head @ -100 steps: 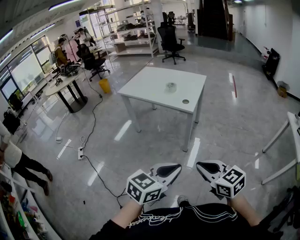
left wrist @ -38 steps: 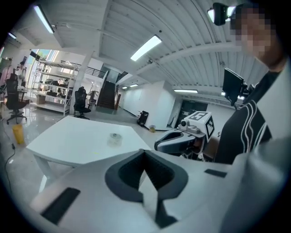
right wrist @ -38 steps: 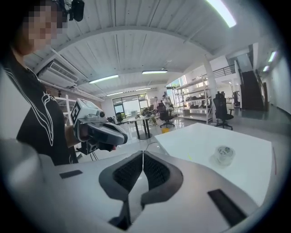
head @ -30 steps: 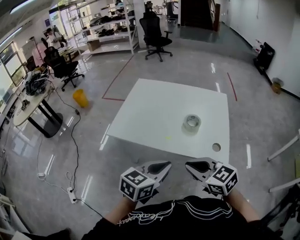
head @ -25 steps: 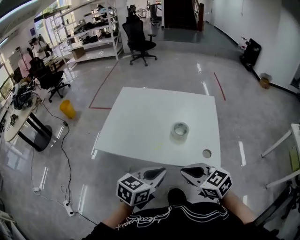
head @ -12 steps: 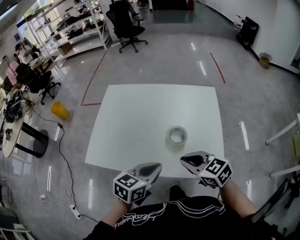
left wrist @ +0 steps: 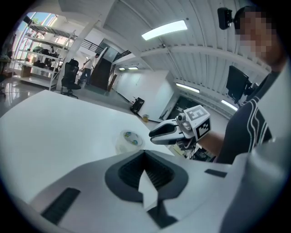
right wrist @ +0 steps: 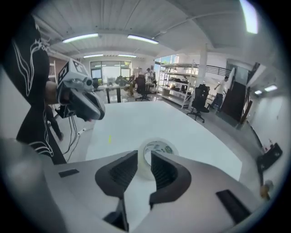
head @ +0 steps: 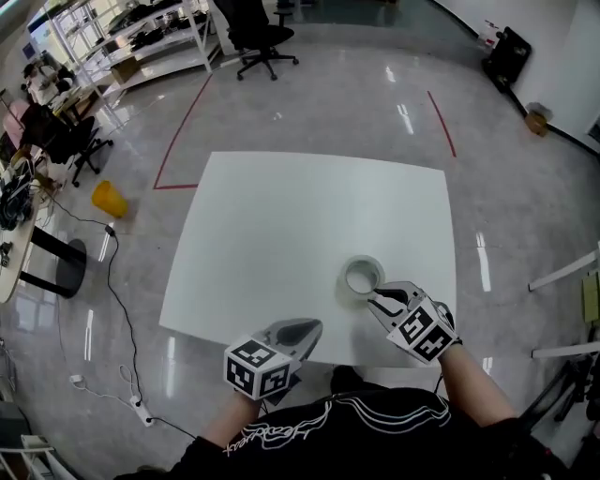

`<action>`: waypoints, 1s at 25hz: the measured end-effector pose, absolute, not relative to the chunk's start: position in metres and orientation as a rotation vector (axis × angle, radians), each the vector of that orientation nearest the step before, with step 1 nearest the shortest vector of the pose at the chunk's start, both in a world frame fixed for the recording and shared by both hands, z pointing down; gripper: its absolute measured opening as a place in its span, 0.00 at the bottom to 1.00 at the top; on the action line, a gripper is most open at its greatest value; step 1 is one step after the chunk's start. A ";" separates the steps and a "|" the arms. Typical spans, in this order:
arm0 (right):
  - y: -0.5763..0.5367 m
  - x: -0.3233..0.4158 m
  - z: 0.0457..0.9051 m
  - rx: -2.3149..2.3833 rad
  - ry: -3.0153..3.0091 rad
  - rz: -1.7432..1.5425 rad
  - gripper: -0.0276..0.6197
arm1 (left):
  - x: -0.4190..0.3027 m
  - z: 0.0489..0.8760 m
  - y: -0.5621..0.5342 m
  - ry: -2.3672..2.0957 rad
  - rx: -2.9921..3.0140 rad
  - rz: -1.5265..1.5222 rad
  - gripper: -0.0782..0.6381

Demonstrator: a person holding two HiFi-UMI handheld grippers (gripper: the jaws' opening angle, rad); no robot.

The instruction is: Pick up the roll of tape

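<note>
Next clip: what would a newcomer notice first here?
A lone tape roll lies flat on the white table, toward its near right side. The right gripper is right at it, jaws opening, the roll just ahead of the gap, not yet gripped. The left gripper hangs shut at the table's near edge.

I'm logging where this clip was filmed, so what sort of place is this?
Probably an open lab or workshop hall: metal shelving racks loaded with gear, a rolling office chair, and a white table on a glossy floor.

black shirt (head: 361, 433) with white line print; pale grey left gripper (head: 306, 327) and right gripper (head: 376, 299), black-padded.
</note>
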State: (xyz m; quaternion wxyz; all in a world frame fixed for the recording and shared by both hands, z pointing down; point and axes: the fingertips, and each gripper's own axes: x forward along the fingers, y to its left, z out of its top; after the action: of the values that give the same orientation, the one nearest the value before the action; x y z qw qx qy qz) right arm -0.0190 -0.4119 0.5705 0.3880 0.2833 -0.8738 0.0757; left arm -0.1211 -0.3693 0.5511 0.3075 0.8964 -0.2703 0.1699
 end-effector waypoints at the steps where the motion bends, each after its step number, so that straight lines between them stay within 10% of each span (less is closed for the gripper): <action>1: -0.414 -0.019 0.577 0.696 -2.198 0.165 0.19 | -0.123 0.556 -0.370 -0.720 2.356 0.450 0.11; 25: -0.432 -0.052 0.647 0.454 -1.973 0.130 0.23 | -0.161 0.564 -0.378 -0.769 2.274 0.415 0.11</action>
State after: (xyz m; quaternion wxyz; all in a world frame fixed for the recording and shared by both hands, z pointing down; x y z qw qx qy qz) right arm -0.0516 -0.4322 0.6469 0.5282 0.1900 -0.8258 0.0543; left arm -0.1609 -0.3782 0.5635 0.3454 0.8760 -0.2964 0.1597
